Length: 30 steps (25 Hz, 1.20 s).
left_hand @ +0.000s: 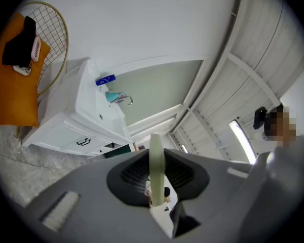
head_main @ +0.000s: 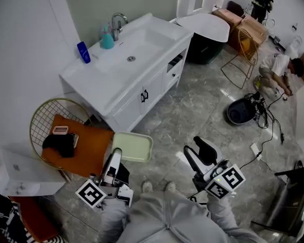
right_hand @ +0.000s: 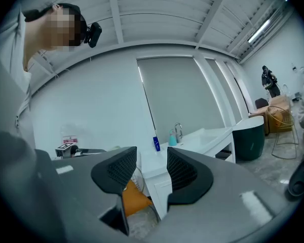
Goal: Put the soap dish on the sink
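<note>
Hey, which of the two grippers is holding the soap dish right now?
The left gripper: its jaws are shut on the pale green soap dish. The right gripper has its jaws apart, empty.

Person wears a grey top (head_main: 164, 214) with grey sleeves (head_main: 220, 217); pale shoes (head_main: 147, 187) show just ahead of the top. Left claw (head_main: 115, 153) is white and black. Right claw (head_main: 195, 147) is black and curved, with ribbed dark pads (right_hand: 122, 168). A black-and-white marker cube (head_main: 225, 181) sits beside the top on each.

A mock bathroom in a studio hall: vanity sink (head_main: 104, 70), faucet (head_main: 117, 23) and tub (head_main: 207, 25); cardboard boxes (head_main: 253, 29), loose cables (head_main: 267, 135) nearby.
</note>
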Each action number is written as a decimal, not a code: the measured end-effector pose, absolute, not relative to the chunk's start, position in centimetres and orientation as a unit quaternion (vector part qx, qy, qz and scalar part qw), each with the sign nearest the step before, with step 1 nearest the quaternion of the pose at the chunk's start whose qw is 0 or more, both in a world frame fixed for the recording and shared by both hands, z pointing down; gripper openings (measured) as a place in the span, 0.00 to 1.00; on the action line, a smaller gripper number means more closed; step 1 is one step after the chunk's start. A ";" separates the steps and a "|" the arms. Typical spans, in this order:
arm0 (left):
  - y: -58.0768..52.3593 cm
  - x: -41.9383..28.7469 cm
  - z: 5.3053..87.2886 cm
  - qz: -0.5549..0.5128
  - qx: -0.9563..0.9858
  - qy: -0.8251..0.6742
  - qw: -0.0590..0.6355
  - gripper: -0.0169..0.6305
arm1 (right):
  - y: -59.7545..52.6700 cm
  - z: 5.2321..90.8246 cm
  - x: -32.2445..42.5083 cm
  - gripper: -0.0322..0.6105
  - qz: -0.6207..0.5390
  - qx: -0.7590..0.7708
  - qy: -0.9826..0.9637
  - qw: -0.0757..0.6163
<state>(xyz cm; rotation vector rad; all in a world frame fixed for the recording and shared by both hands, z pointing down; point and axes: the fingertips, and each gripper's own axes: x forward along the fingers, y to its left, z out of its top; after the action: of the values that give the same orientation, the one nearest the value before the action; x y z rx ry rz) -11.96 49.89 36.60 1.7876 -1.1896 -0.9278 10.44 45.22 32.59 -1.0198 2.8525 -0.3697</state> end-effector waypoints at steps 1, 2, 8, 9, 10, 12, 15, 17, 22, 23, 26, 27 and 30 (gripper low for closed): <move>49.9 -12.0 36.6 -0.365 0.703 -0.469 0.391 0.23 | 45.2 32.6 10.4 0.34 -0.121 -0.334 0.934 0.044; 49.8 -12.1 36.6 -0.365 0.703 -0.469 0.391 0.23 | 45.2 32.6 10.3 0.34 -0.122 -0.333 0.934 0.043; 49.7 -12.3 36.6 -0.367 0.704 -0.463 0.394 0.23 | 45.0 32.5 9.9 0.34 -0.124 -0.336 0.933 0.043; 49.7 -12.5 36.6 -0.367 0.704 -0.463 0.394 0.23 | 45.0 32.5 9.7 0.34 -0.124 -0.337 0.932 0.044; 49.7 -12.8 36.7 -0.368 0.704 -0.463 0.394 0.23 | 44.9 32.4 9.5 0.34 -0.125 -0.339 0.931 0.047; 49.5 -13.3 36.7 -0.368 0.705 -0.462 0.394 0.23 | 44.8 32.2 9.2 0.34 -0.126 -0.343 0.929 0.058; 49.2 -14.1 36.7 -0.369 0.705 -0.458 0.395 0.23 | 44.5 31.9 8.6 0.34 -0.126 -0.351 0.925 0.070; 49.0 -14.7 36.8 -0.369 0.706 -0.455 0.398 0.23 | 44.3 31.9 8.2 0.34 -0.127 -0.356 0.923 0.073; 48.0 -16.0 37.1 -0.362 0.716 -0.443 0.401 0.23 | 44.1 32.0 7.2 0.34 -0.127 -0.375 0.915 0.081; 47.7 -16.3 37.2 -0.359 0.718 -0.440 0.401 0.23 | 44.0 32.0 7.1 0.34 -0.127 -0.380 0.913 0.081; 46.7 -17.1 37.5 -0.356 0.720 -0.434 0.407 0.23 | 43.7 32.3 7.0 0.34 -0.128 -0.397 0.905 0.079; 46.3 -17.1 37.6 -0.356 0.720 -0.432 0.410 0.23 | 43.6 32.3 7.0 0.34 -0.128 -0.403 0.903 0.079; 45.3 -17.0 37.7 -0.352 0.725 -0.423 0.415 0.23 | 42.9 32.3 7.4 0.34 -0.127 -0.416 0.897 0.078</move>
<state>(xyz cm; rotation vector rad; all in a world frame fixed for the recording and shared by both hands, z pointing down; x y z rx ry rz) -16.96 45.29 37.73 1.8204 -1.0625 -0.8840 7.40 42.90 32.32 -1.2445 2.6859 -0.3808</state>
